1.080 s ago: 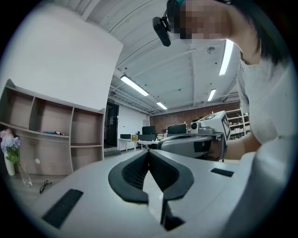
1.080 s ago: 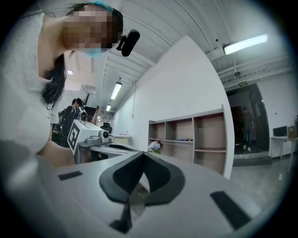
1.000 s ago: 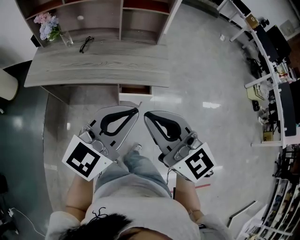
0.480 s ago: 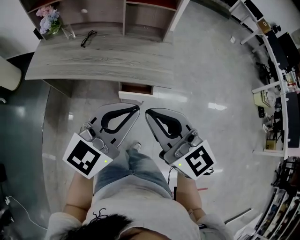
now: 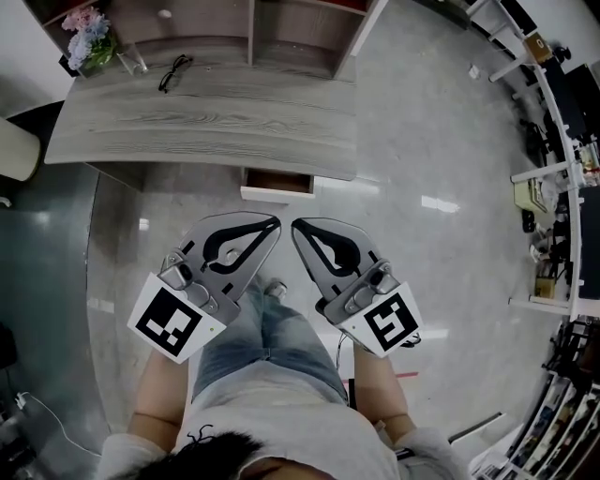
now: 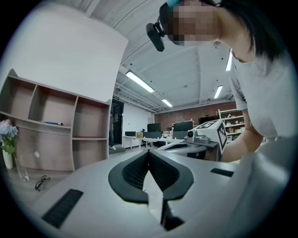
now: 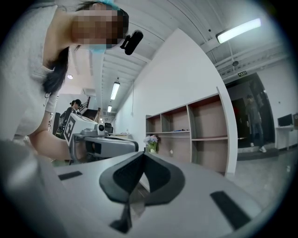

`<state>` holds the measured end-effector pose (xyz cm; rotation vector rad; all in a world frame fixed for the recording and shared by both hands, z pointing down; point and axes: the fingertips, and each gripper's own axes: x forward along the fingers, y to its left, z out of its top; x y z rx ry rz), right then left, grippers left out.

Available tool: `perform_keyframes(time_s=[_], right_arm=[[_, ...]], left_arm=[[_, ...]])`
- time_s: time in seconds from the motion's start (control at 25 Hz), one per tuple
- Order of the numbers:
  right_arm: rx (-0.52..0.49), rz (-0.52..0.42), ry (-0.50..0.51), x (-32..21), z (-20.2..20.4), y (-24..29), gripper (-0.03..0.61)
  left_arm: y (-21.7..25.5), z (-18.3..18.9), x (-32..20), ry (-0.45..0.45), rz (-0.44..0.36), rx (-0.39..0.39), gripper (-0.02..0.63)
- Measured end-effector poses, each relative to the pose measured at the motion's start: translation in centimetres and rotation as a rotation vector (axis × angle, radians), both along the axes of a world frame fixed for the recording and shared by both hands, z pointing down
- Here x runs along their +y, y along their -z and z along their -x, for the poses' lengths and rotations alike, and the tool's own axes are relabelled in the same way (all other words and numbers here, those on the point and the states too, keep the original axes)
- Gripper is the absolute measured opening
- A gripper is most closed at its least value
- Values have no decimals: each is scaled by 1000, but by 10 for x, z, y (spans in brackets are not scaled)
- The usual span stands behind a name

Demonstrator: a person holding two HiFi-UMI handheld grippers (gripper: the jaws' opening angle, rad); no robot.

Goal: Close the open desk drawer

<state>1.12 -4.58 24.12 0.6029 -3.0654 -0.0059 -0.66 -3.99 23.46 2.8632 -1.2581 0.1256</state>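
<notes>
In the head view a small drawer [image 5: 277, 188] with a white front sticks out a little from under the front edge of the grey wooden desk [image 5: 206, 122]. My left gripper [image 5: 277, 222] and right gripper [image 5: 294, 226] hang side by side above the floor, just short of the drawer, tips close together and pointing at it. Both are shut with nothing between the jaws. The left gripper view shows its shut jaws [image 6: 149, 152] aimed level across the room, and the right gripper view shows the same for its own jaws [image 7: 142, 155].
On the desk's back left stand a vase of flowers [image 5: 86, 39] and a pair of glasses [image 5: 174, 71]. Open shelves [image 5: 253, 28] rise behind the desk. White desks with clutter [image 5: 562, 141] line the right side. The person's legs [image 5: 272, 328] are below the grippers.
The view has shifted slightly, so the desk and drawer sit a little nearer to the gripper tips. Both grippers stay shut and side by side.
</notes>
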Motion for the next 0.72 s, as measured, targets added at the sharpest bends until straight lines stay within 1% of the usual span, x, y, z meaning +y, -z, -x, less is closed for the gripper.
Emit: perform_keyframes(time_s=[0.16, 0.32, 0.72], right_arm=[[-4, -5, -16, -18, 6, -14, 8], [3, 5, -28, -31, 12, -35, 8], [35, 40, -66, -53, 19, -112, 8]], left_arm=[[-10, 3, -10, -31, -9, 6, 11], [-27, 7, -18, -50, -1, 3, 11], [-83, 9, -34, -66, 33, 74, 11]])
